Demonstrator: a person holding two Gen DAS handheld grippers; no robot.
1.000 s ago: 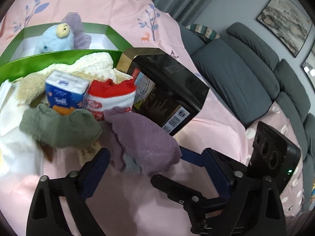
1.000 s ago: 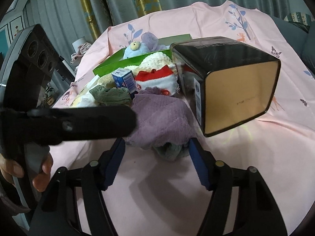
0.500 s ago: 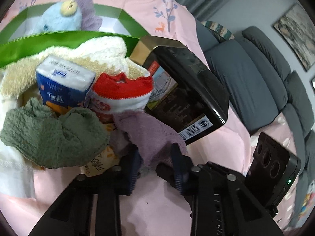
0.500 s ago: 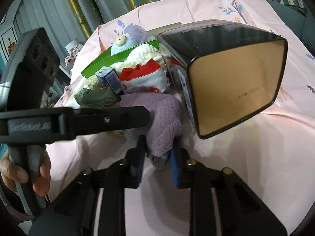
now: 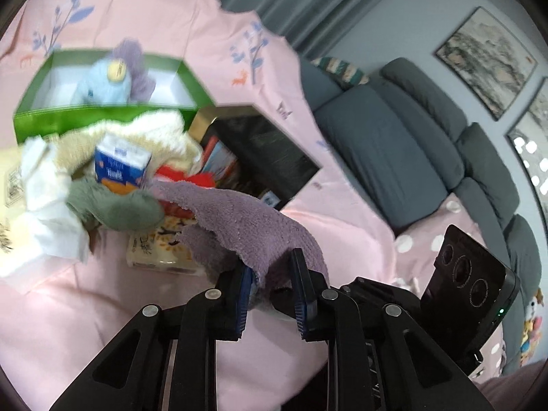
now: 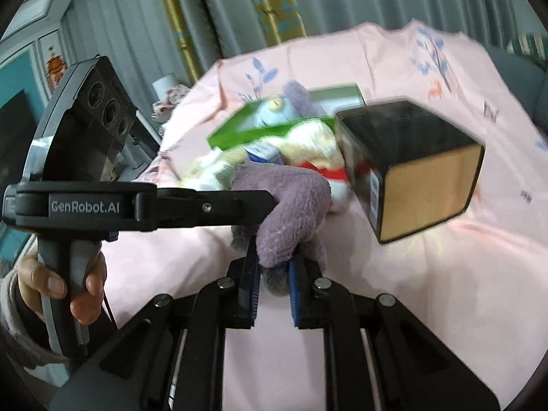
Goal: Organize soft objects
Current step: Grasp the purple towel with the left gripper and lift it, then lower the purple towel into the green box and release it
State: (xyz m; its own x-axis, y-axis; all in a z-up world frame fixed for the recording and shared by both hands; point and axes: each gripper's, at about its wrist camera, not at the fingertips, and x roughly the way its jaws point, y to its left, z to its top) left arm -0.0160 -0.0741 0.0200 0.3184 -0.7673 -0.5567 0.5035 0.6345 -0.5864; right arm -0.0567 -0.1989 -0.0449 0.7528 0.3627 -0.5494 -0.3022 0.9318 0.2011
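Note:
A purple fuzzy towel is lifted off the pink bedspread. My left gripper is shut on one edge of it. My right gripper is shut on another fold of the purple towel. The left gripper's body crosses the right wrist view from the left. Behind lie a green cloth, a blue tissue pack, a red and white cloth and a cream fluffy blanket. A blue plush toy sits in the green box.
A black box with a tan end lies on its side right of the pile. A patterned packet and white cloth lie on the bedspread. A grey sofa stands to the right.
Both grippers closed on the purple towel and lifted it up and back from the pile. The patterned packet beneath it now shows.

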